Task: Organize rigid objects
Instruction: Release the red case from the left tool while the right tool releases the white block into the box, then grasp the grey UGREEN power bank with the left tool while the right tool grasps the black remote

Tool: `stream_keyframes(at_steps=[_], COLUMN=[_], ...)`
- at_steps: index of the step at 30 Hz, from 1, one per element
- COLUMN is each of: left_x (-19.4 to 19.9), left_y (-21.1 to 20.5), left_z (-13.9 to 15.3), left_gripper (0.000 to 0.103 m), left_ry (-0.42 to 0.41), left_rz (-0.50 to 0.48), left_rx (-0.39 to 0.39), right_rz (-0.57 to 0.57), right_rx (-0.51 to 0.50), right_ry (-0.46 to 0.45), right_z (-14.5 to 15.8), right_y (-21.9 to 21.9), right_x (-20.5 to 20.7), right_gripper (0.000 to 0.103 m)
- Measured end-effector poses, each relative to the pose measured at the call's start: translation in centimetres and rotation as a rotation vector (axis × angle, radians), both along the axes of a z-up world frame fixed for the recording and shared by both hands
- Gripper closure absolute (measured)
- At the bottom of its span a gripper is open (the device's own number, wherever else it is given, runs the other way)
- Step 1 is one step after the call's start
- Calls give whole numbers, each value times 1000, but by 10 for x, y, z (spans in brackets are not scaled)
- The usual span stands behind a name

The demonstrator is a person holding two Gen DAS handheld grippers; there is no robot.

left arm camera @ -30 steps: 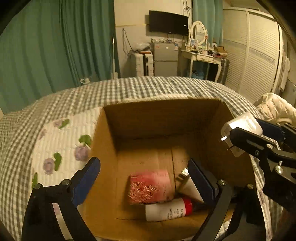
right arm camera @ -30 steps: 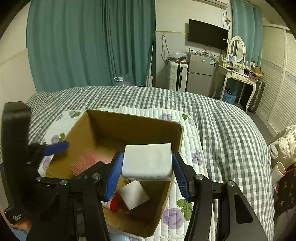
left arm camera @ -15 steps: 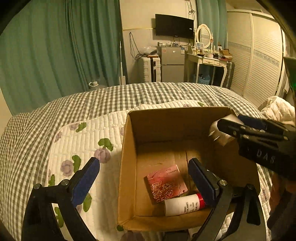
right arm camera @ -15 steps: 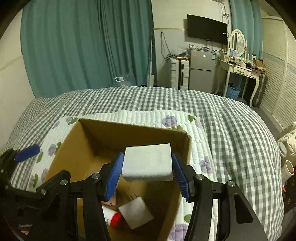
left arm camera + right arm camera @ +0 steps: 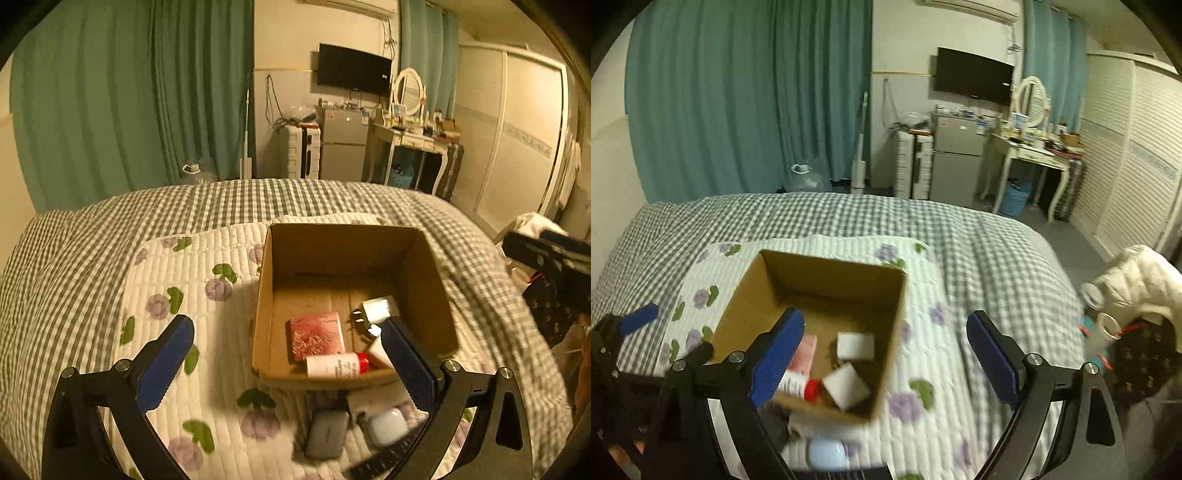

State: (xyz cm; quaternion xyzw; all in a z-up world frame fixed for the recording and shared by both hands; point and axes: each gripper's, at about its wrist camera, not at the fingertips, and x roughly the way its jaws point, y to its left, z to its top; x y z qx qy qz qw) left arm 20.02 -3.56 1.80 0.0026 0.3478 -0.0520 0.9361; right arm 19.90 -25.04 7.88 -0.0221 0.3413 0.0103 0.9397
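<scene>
An open cardboard box (image 5: 266, 295) sits on a white floral quilt on the bed; it also shows in the right wrist view (image 5: 746, 306). Inside lie a pink packet (image 5: 318, 335), a white bottle with a red cap (image 5: 337, 364), a white plug-like block (image 5: 375, 312) that also shows in the right wrist view (image 5: 855, 345), and a second white block (image 5: 846, 386). My left gripper (image 5: 291, 363) is open and empty, above the box's near left corner. My right gripper (image 5: 884, 360) is open and empty, above the box's right wall.
In front of the box lie a grey flat case (image 5: 327, 434), a pale blue rounded case (image 5: 388, 426) and a dark flat object (image 5: 384, 458). The checked bedspread (image 5: 66, 280) spreads around. A white jacket (image 5: 1137, 280) and cups lie off the bed's right side.
My right gripper has opened and let the white block drop into the box. Both grippers have pulled back and up from the box; the left has shifted left.
</scene>
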Motion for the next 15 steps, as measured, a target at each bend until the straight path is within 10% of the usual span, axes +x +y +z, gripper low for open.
stream_keyframes(at_steps=[8, 15], left_x=[-56, -80], left_y=[16, 19], left_z=[-1, -67], left_gripper=[0, 0], left_ry=[7, 63], left_rz=[15, 26], left_rx=[-21, 86], right_rz=[-62, -102], right_rx=[19, 22], right_ry=[93, 304], right_z=[-19, -123], right_y=[1, 21], right_x=[-70, -83], right_gripper=[13, 13])
